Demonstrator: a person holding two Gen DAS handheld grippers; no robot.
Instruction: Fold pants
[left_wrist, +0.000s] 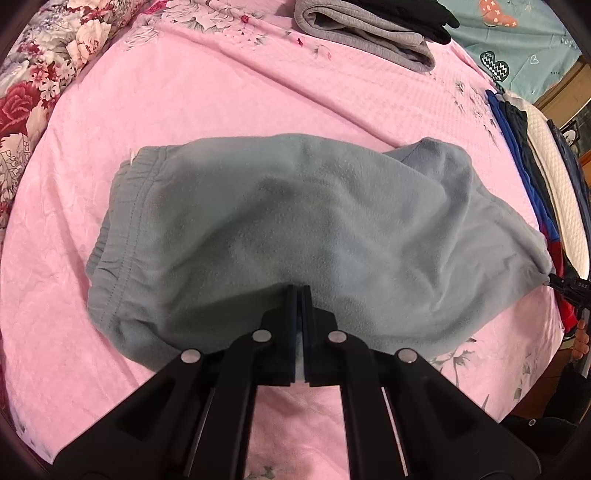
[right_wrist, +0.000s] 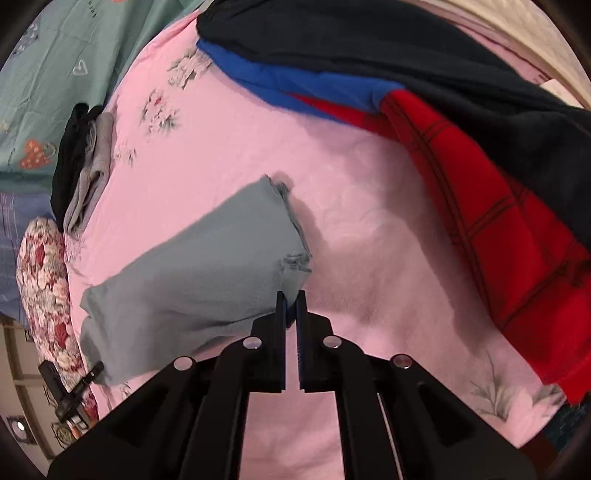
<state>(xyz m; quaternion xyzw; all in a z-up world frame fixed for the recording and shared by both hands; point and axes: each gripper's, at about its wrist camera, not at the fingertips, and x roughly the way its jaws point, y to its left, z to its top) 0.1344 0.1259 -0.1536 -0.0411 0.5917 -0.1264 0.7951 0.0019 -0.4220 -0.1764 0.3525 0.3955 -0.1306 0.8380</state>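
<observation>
Pink floral bedspread (left_wrist: 207, 92) is serving as my work surface, with the grey-blue fleece pants (left_wrist: 295, 229) lying partly folded at its middle.

I am judging these pants soft, light and limp: the fleece is sagging into rounded humps, so it should drape and slide rather than hold a crease, and I would take hold at the gathered elastic waistband (left_wrist: 122, 221) or at the leg hems, where the layers are thickest. My left gripper (left_wrist: 299, 291) is sitting fully closed with its tips at the near edge of the fabric; whether cloth is pinched there I cannot tell. My right gripper (right_wrist: 291, 295) is nearly closed, with only a thin slit between its jaws and nothing visibly between them in its own view, its tips just beside the bunched hem end (right_wrist: 295, 258). Other folded clothes are lying well apart at the bed's edges.
</observation>
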